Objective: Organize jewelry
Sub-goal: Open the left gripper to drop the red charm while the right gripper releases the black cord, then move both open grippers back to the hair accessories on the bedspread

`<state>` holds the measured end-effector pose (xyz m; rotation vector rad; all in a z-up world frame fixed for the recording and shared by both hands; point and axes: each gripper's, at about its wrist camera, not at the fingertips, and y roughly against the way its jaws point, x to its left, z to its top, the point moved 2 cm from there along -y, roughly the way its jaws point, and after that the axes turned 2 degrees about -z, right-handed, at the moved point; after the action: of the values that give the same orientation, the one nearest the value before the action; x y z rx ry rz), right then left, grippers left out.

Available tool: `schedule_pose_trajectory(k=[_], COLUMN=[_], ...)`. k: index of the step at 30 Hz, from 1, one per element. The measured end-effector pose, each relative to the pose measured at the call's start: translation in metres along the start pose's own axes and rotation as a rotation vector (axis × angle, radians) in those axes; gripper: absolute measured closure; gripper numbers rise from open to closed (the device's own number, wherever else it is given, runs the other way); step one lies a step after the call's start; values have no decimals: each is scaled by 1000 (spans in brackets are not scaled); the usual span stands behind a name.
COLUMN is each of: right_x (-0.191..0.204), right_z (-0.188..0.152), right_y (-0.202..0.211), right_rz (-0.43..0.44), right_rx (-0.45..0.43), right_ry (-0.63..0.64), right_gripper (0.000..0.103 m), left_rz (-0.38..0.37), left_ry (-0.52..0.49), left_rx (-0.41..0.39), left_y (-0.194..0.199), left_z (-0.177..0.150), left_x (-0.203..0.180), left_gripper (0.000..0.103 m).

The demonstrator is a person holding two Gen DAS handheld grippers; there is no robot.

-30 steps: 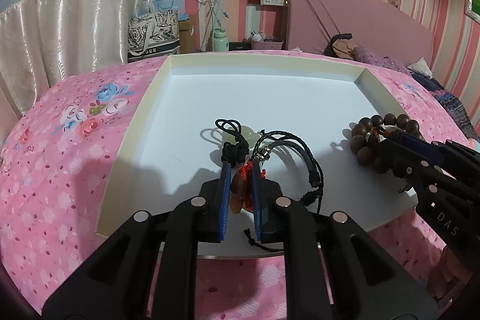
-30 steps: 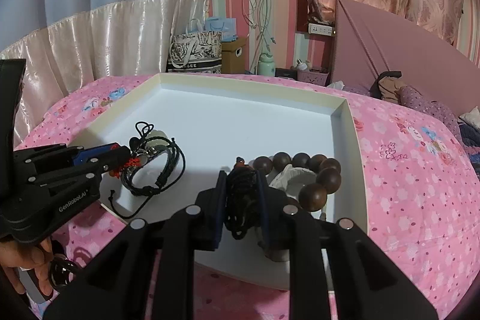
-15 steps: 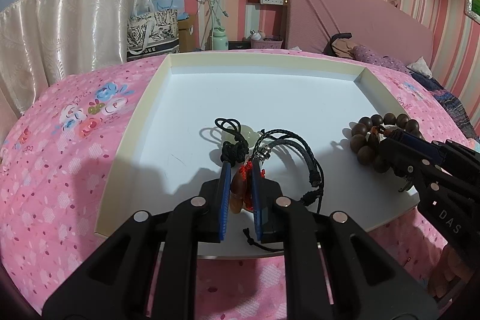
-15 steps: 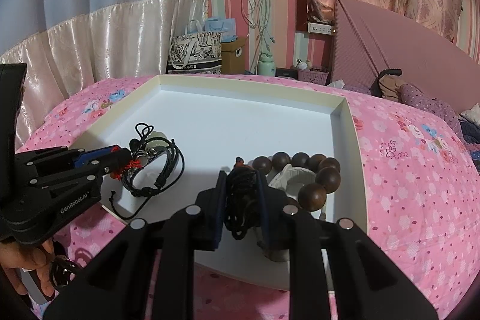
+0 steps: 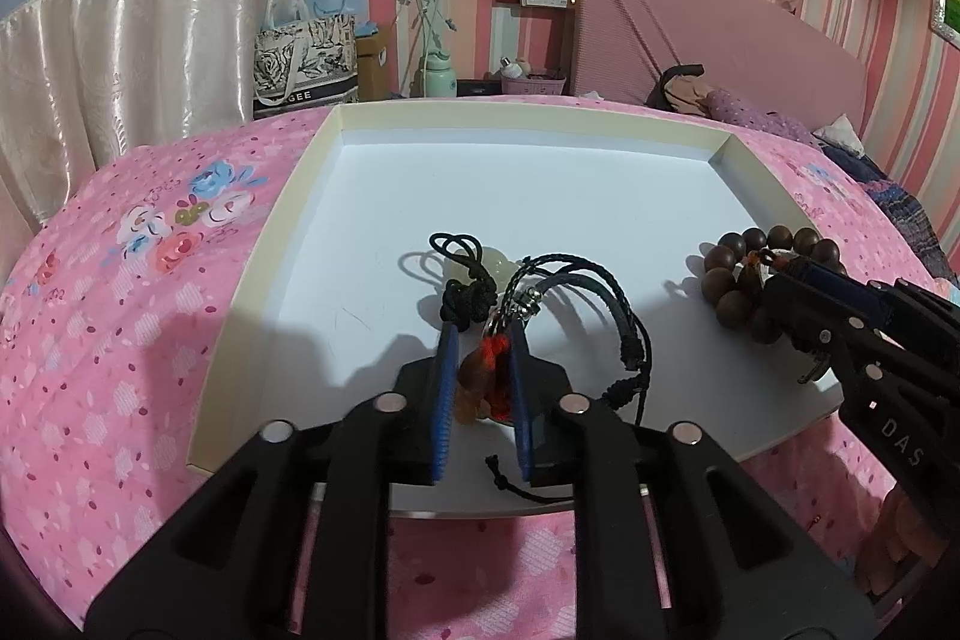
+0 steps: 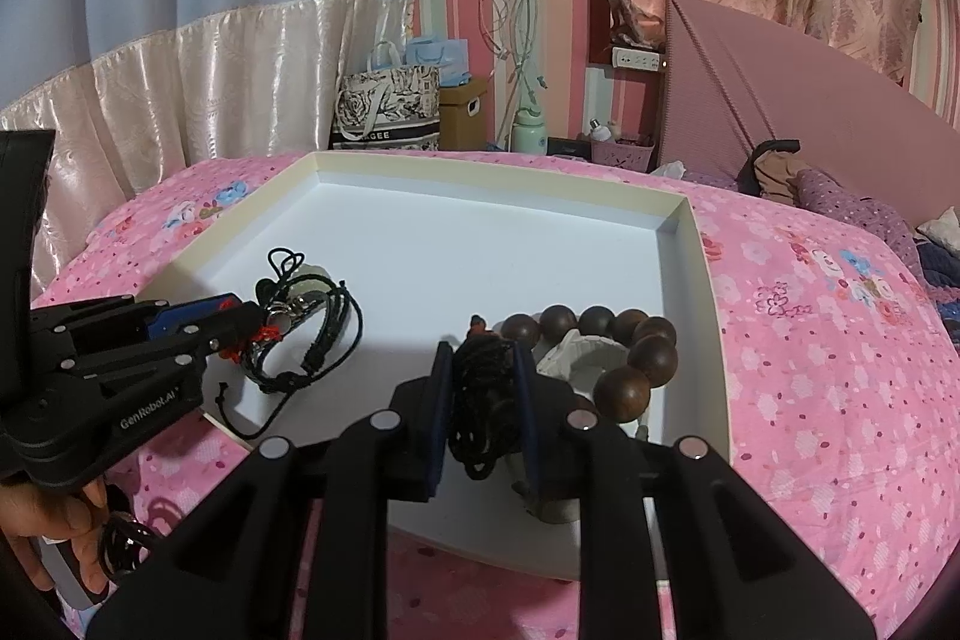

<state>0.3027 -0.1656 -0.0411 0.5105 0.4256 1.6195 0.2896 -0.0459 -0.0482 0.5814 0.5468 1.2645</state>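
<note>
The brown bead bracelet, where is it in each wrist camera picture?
Left wrist view: brown bead bracelet at the right edge, by the right tongs.
Right wrist view: bracelet low, right of centre, just past the tongs.
Shared landmark: the white tray.

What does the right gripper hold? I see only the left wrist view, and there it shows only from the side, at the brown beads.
Observer: The right gripper is shut on a black knotted tassel, which is joined to the wooden bead bracelet.
Operator: Is there something inside the ring of beads?
Observer: Yes, a white object lies inside it. I cannot tell what it is.
Operator: Does the bracelet touch the right wall of the tray?
Observer: No. A strip of bare floor shows between the beads and the wall of the tray.
</note>
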Motion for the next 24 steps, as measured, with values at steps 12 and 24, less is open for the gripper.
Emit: schedule_pose_trajectory(k=[12, 24], right_x=[-3, -17], right_z=[2, 9], right_y=[9, 33], right_rz=[2, -5], right_rx=[-34, -88], right_ry=[-24, -69], right_gripper=[43, 36], left_rz=[15, 31], left_ry=[3, -21], left_rx=[-39, -69], left_y=[9, 16], left_z=[-2, 0], left_x=[2, -3], left_gripper=[38, 30])
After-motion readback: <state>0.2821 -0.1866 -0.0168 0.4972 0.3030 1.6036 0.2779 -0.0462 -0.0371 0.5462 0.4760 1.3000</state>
